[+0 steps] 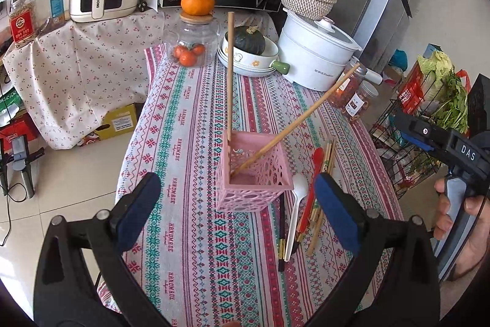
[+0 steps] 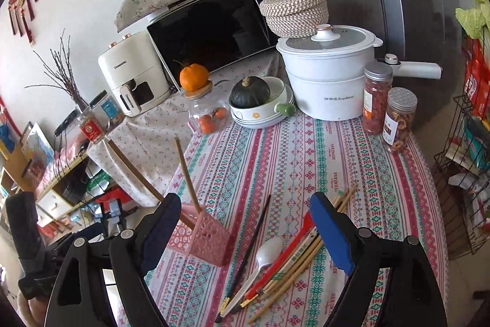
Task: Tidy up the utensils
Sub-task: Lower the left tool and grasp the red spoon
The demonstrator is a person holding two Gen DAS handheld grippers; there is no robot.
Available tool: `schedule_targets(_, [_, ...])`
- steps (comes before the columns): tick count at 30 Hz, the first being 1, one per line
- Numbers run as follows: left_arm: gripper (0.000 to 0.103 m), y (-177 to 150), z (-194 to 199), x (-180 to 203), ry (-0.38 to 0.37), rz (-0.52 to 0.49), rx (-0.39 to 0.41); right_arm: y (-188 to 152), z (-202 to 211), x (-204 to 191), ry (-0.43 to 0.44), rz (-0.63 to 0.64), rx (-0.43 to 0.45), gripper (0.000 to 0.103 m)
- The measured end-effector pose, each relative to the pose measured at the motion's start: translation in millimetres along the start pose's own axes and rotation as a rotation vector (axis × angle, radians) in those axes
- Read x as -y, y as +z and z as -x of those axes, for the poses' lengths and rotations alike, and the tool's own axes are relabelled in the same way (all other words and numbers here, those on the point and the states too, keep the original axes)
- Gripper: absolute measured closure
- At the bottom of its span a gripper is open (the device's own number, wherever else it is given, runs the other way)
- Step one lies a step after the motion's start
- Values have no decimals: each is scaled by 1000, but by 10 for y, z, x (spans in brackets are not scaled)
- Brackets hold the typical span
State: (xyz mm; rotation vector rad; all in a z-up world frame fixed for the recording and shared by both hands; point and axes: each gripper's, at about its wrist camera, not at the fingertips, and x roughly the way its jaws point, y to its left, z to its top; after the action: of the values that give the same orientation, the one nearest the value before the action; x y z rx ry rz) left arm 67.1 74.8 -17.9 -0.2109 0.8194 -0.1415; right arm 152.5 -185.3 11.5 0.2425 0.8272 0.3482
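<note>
Standing on the patterned cloth of the counter (image 1: 190,124), the pink holder (image 1: 254,173) has two wooden chopsticks (image 1: 229,75) in it, one nearly upright at its back corner and the other leaning far out to the right. Just right of the holder lies a loose heap of utensils: a white spoon (image 1: 296,204), a red spoon (image 1: 312,189), a black chopstick (image 1: 281,232) with a gold end, and several pale chopsticks (image 1: 327,155). The left tongs (image 1: 239,210) hang wide open above the near side of the holder, gripping nothing, with the right blue pad over the heap. The right tongs (image 2: 245,235) are likewise spread wide and empty, poised over the heap, where the white spoon (image 2: 266,253), red spoon (image 2: 294,247) and black chopstick (image 2: 245,259) lie between the pads; the holder (image 2: 199,238) sits just inside the left pad. At the far end of the counter stand a white pot (image 2: 327,81), two jars (image 2: 389,106), a squash (image 2: 249,92) in stacked bowls and a glass jar (image 1: 194,42) topped with an orange (image 1: 197,2).
</note>
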Motion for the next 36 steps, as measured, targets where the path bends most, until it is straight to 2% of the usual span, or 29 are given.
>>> schedule_targets(4, [3, -95, 43, 248, -24, -53, -3, -173, 43, 307, -59, -40, -33, 14])
schedule_targets(9, [3, -226, 37, 576, -50, -142, -20, -325, 66, 624, -101, -86, -123, 14])
schedule_targets(14, [3, -334, -108, 904, -23, -226, -63, -394, 213, 838, -183, -70, -123, 14])
schedule_targets(20, [3, -362, -378, 1327, -43, -333, -126, -391, 270, 1130, -206, -120, -138, 14])
schedule_targets(23, [17, -308, -615, 1473, -55, -323, -165, -397, 225, 1244, -235, -129, -159, 14])
schedule_targets(28, [59, -177, -1158, 1647, -49, -288, -251, -400, 141, 1442, -233, -178, -196, 14])
schedule_targets(30, [65, -102, -1379, 1683, -23, -264, -270, -396, 102, 1499, -227, -196, -210, 14])
schedule_targets(36, [73, 73, -1915, 1679, 71, -197, -321, -363, 8, 1625, -232, -223, -228, 14])
